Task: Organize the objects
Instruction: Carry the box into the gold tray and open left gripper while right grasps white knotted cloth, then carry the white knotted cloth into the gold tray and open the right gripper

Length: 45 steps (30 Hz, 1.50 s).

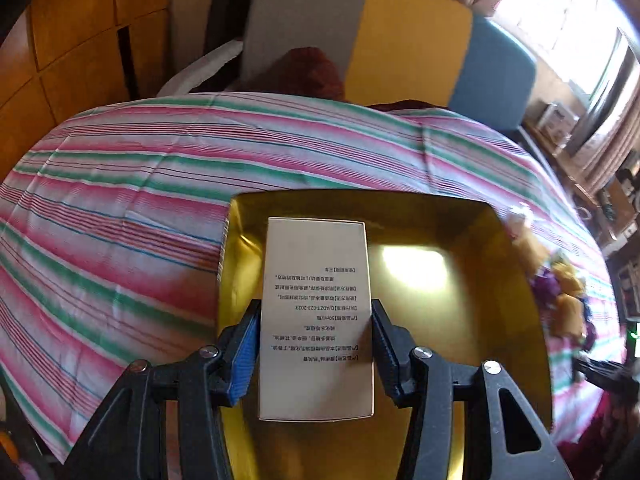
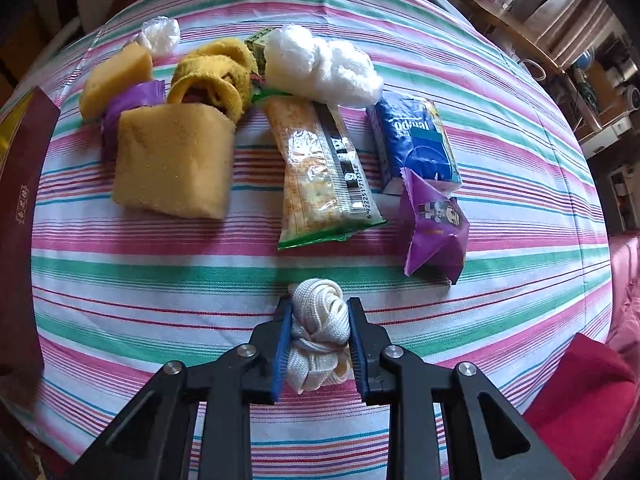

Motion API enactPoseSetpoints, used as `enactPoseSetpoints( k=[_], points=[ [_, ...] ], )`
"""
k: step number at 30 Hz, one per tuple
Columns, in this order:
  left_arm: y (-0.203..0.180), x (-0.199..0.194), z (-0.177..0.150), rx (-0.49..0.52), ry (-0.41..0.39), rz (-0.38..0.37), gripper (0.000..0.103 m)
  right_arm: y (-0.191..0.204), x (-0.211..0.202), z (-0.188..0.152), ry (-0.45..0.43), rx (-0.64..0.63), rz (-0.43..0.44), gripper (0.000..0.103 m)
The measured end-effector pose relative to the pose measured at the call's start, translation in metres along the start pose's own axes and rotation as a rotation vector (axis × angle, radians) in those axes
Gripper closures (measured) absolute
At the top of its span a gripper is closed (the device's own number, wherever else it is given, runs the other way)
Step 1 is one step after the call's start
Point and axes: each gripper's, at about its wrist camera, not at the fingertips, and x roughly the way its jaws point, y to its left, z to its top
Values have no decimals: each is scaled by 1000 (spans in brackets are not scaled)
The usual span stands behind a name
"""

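Note:
In the left wrist view my left gripper (image 1: 316, 312) is shut on a pale gold carton (image 1: 316, 276) with printed text, held over the shiny gold inside of an open box (image 1: 472, 280). In the right wrist view my right gripper (image 2: 319, 312) is shut on a bundle of white woven cord (image 2: 318, 316) that lies on the striped cloth (image 2: 160, 280). Beyond it lie a cracker pack (image 2: 320, 176), a blue tissue pack (image 2: 416, 140), a purple snack bag (image 2: 434, 228), folded yellow cloths (image 2: 172, 160), a yellow sponge (image 2: 116, 80) and crumpled clear plastic (image 2: 324, 64).
A dark red box lid (image 2: 24, 184) stands at the left edge of the right wrist view. Grey, yellow and blue chair backs (image 1: 360, 36) rise behind the table. A red cushion (image 2: 580, 400) sits at the near right. Shelves (image 2: 580, 60) line the right wall.

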Motion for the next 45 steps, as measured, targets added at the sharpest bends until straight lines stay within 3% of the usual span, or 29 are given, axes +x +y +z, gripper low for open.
enactPoseSetpoints(
  k=[10,14,16,21,27,32,36,45],
  points=[
    [4,48,25,-3,26,78,52,-12,-3,1,-10,-3,14,76],
    [4,46,26,-20,31,92,51,-16,-4,0,-11,-4,15,76],
    [2,37,23,-15,12,108,43,-15,-3,0,-11,-2,15,76],
    [9,11,20,-17,-26,109,38,-18,-2,0,-11,-2,15,76],
    [30,-49,-23,-45,-115,92,38,-22,-1,8,-16,-10,9,76],
    [36,-80,-76,-77,-134,93,39,-26,-3,12,-24,-18,7,76],
    [31,-93,-104,-89,-139,105,39,-25,-5,14,-47,-40,55,76],
    [13,-102,-132,-95,-174,134,39,-22,-5,13,-59,-64,31,76]
  ],
)
